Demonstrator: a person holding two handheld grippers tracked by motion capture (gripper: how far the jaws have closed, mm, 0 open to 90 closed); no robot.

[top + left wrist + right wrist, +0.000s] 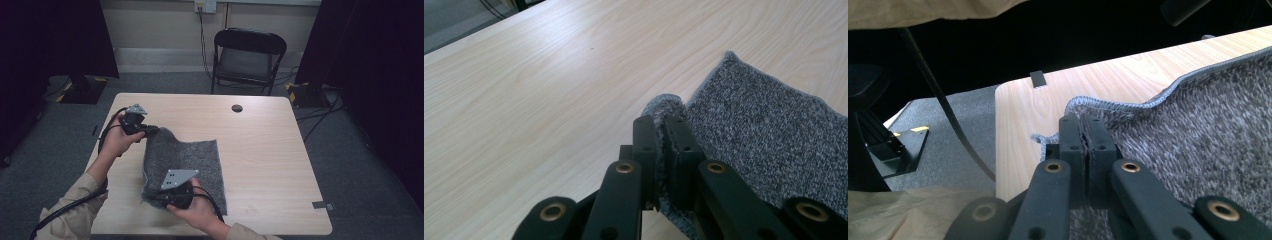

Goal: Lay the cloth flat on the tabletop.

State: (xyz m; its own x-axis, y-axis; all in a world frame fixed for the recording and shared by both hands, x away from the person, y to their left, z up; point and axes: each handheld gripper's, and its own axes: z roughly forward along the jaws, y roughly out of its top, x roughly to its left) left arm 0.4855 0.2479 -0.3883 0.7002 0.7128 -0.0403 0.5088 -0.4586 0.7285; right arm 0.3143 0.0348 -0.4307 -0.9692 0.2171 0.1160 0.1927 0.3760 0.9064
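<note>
A grey speckled cloth (185,160) lies on the light wooden table (265,155), left of its middle. My left gripper (150,129) is shut on the cloth's far left corner and holds that corner a little above the tabletop. In the left gripper view the cloth (769,130) bulges out between the closed jaws of the left gripper (663,122). My right gripper (159,198) is shut on the near left edge of the cloth. In the right gripper view the stitched hem of the cloth (1198,135) is pinched between the jaws of the right gripper (1083,122).
A black folding chair (247,57) stands behind the table. A round cable hole (237,108) sits near the table's far edge. Black stand bases (82,90) rest on the grey floor at both sides. Bare tabletop stretches to the right of the cloth.
</note>
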